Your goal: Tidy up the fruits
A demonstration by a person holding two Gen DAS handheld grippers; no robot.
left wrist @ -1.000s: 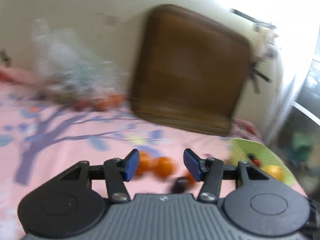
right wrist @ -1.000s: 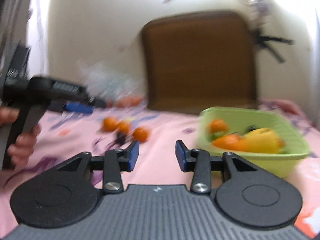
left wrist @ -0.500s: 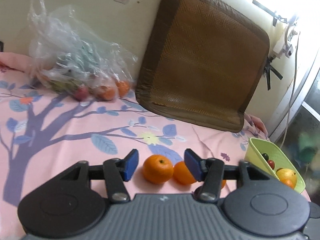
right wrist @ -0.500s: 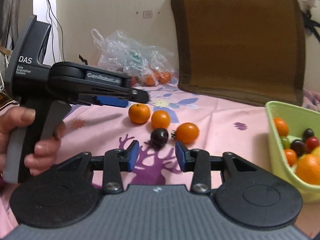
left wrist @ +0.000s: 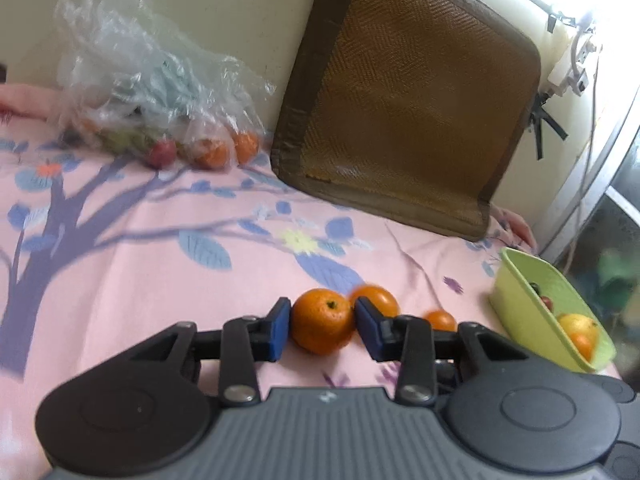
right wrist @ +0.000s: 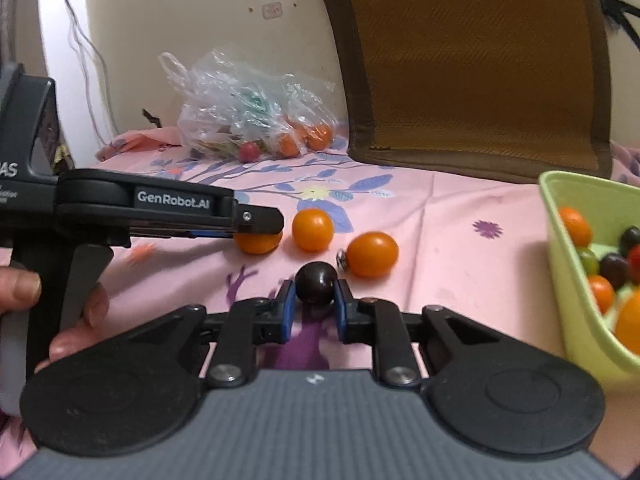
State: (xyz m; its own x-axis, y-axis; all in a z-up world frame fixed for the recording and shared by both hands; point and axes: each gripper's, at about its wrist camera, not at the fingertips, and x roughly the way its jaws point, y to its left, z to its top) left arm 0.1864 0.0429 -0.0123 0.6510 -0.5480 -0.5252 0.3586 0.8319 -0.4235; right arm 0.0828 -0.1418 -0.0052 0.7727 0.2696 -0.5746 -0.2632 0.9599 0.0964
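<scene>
Two tools work at once on the bed: left tool [left wrist: 322, 326] pinches an orange [left wrist: 323, 320], right tool [right wrist: 315, 307] pinches a dark fruit [right wrist: 315, 288], probably for the nearby basket [right wrist: 568, 280].

We see open pink sheet [left wrist: 132, 280] across the left and middle of the left wrist frame, free for a gripper to pass. At upper left the plastic bag [left wrist: 148, 80] blocks the wall side; the brown cushion [left wrist: 404, 104] fills the upper right. In the right wrist frame, the green basket [right wrist: 560, 264] walls off the right edge, and bare sheet lies between it and the orange tomato [right wrist: 372, 254]. The left gripper [right wrist: 256, 224] bars the left middle, lying over one orange [right wrist: 258, 242]. Another orange [right wrist: 313, 229] sits close between them, leaving narrow gaps.
</scene>
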